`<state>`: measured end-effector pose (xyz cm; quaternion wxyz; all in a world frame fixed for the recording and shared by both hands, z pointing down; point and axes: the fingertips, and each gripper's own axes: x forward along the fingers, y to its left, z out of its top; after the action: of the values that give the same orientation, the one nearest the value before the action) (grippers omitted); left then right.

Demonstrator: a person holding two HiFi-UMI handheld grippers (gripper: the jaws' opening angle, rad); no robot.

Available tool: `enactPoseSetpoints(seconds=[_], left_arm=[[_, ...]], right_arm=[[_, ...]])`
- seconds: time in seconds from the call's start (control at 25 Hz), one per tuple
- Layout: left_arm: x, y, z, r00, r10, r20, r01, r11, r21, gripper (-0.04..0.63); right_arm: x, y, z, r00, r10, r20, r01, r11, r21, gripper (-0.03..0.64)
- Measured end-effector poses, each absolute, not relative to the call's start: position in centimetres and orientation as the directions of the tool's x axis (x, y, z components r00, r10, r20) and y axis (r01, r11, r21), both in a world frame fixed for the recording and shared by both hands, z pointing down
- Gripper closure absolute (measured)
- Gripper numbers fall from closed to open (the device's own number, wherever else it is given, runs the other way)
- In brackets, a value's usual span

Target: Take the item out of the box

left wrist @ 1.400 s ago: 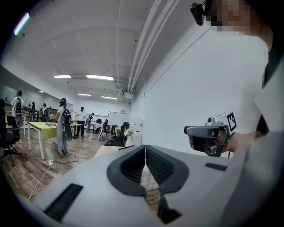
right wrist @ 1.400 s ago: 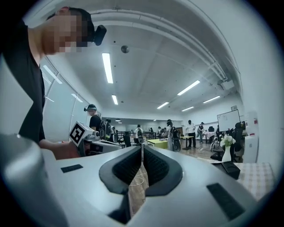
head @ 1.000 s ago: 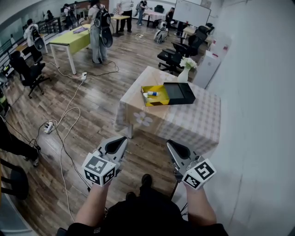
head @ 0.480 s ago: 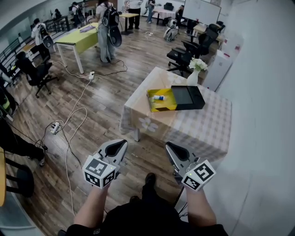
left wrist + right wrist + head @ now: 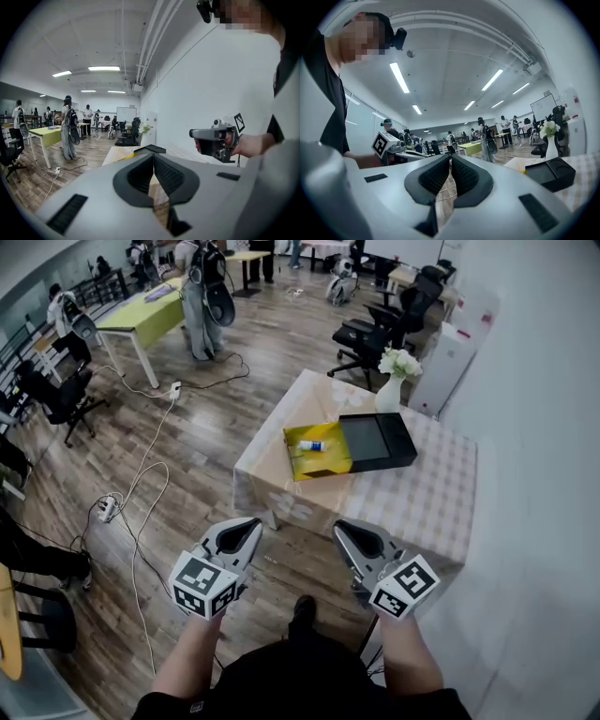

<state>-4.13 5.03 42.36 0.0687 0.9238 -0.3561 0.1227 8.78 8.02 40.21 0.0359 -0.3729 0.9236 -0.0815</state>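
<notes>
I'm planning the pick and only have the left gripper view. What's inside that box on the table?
Observer: The head view shows a small white and blue item lying in the open yellow box.
Operator: Is the right gripper ready?
Observer: In its own view the right gripper has its jaws together, nothing between them.
Operator: How close are we?
Observer: The left gripper and the right one hang short of the table, over the floor.

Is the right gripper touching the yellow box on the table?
Apart. The head view shows the right gripper held near the person, with a wide stretch of tablecloth between it and the yellow box.
</notes>
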Motion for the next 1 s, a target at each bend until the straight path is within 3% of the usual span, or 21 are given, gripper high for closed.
enactPoseSetpoints(seconds=[0.52,1.0], left_arm=[[-1.4,-1.3,39.5,0.69,-0.686,0.23,-0.706,-0.708,0.006,0.58],[-0.5,-5.7,40.2,0.71,-0.671,0.214,-0.693,-0.719,0.044,0.58]], right_arm=[[11.8,1.8,37.9,-0.753,-0.656,-0.055,-0.642,0.75,-0.155,0.577],[11.8,-2.0,39.2,-0.765,-0.644,-0.004,-0.635,0.755,-0.162,0.577]])
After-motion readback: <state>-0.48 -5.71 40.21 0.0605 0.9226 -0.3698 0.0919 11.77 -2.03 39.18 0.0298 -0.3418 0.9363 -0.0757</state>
